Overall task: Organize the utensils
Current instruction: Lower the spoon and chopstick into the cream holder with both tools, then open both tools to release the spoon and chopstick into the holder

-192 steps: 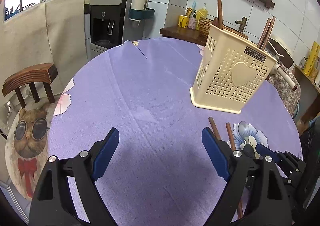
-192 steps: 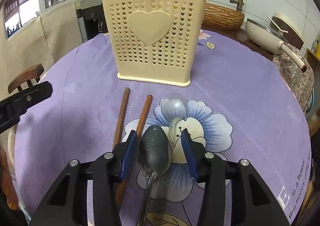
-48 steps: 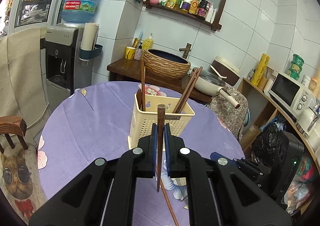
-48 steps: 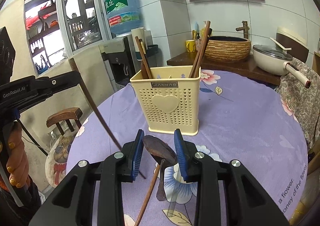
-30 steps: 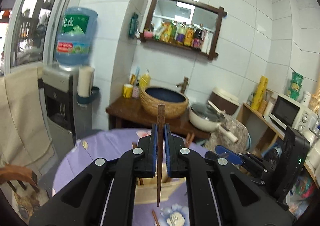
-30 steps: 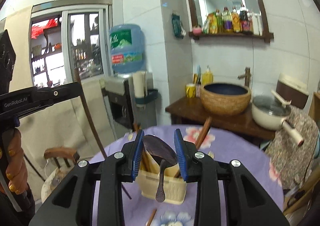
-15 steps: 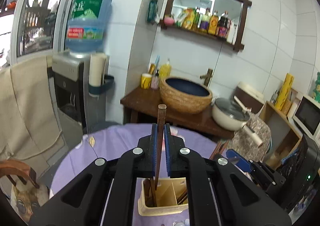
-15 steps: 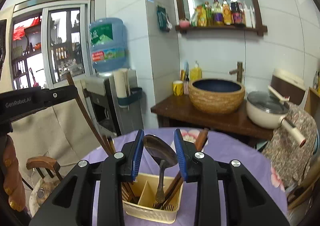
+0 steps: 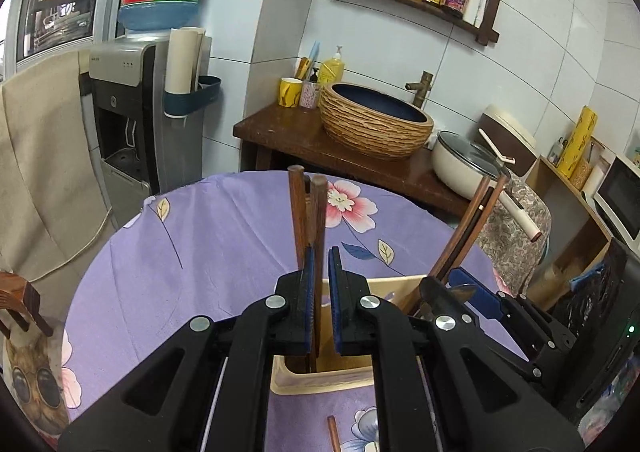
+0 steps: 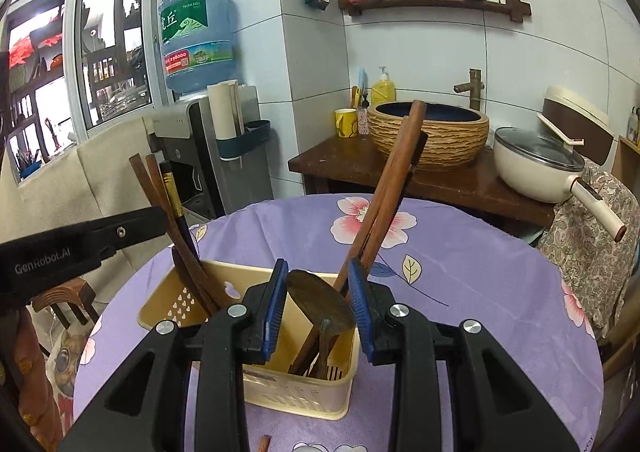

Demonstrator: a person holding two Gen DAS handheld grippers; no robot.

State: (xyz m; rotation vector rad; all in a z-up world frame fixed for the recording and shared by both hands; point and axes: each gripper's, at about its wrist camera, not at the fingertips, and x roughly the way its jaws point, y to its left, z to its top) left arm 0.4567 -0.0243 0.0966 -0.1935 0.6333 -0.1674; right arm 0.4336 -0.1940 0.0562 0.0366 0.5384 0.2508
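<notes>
- Left wrist view: the left hand-held gripper (image 9: 321,292) is clamping a brown wooden chopstick (image 9: 319,236), pads pressed together on its shaft. The stick is standing almost upright, its lower end dipping into the cream utensil holder (image 9: 320,382) below.
- A second chopstick (image 9: 297,220) is rising just beside it from the same compartment, tops near each other; whether they are touching I cannot tell.
- More brown sticks (image 9: 460,240) are leaning out of the holder's right side, next to the other gripper's black frame.
- The holder is sitting on the purple flowered desk (image 9: 224,244), and one loose chopstick (image 9: 333,432) is lying on the cloth in front.
- Right wrist view: the right hand-held gripper (image 10: 318,308) is gripping a dark spoon (image 10: 320,302) by the bowl, blue pads partly apart around it. The handle is hanging down into the holder's (image 10: 296,396) right compartment.
- Long chopsticks (image 10: 390,188) are slanting up from that compartment; others (image 10: 168,212) are leaning in the left one.
</notes>
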